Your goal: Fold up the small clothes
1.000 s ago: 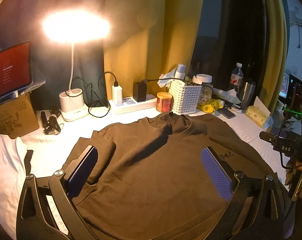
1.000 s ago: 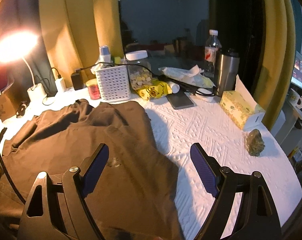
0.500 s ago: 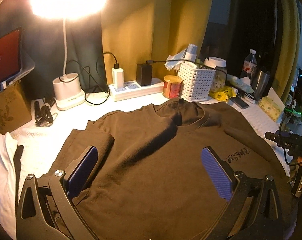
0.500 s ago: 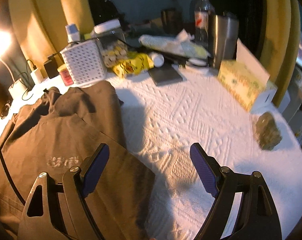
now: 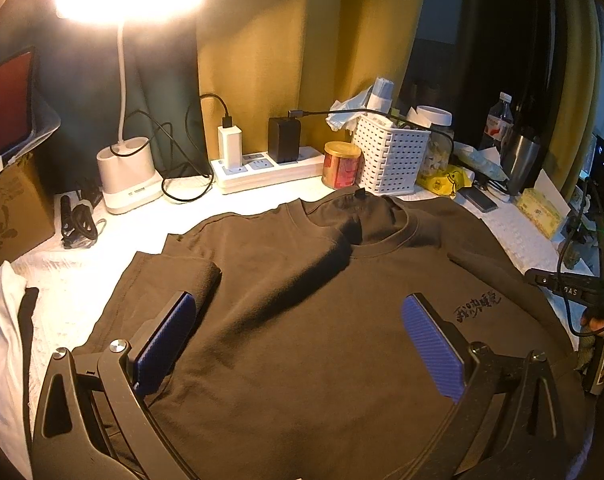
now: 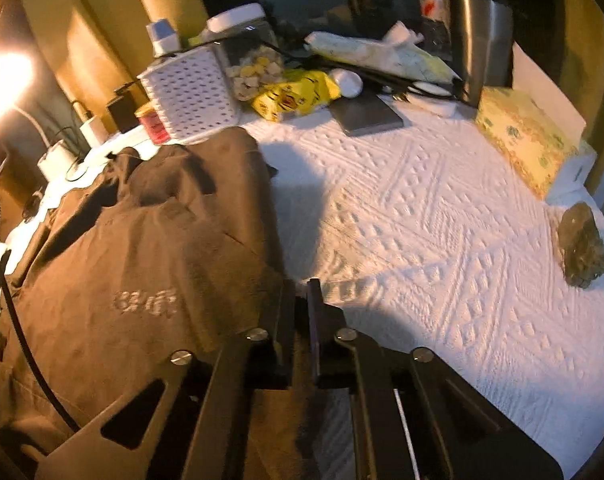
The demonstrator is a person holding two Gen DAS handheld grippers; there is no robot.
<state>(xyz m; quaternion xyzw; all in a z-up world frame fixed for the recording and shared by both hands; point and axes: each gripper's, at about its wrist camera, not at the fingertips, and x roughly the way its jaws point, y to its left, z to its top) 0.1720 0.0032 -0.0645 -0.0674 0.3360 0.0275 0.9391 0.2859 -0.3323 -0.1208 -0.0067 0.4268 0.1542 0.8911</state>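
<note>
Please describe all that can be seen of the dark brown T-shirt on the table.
The dark brown T-shirt is of soft, matte cloth, with a ribbed round collar and small stitched characters on the chest. It lies front up on the white textured table cover, one sleeve folded inward over the body. The right gripper has just closed its jaws on the shirt's edge. The left gripper hovers open above it.

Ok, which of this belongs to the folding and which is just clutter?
In the job:
- brown T-shirt
- right gripper, jaws just closed at its edge
- left gripper, jaws open above it

Lying about:
- desk lamp
- power strip
- white basket
- tissue box
- steel tumbler
</note>
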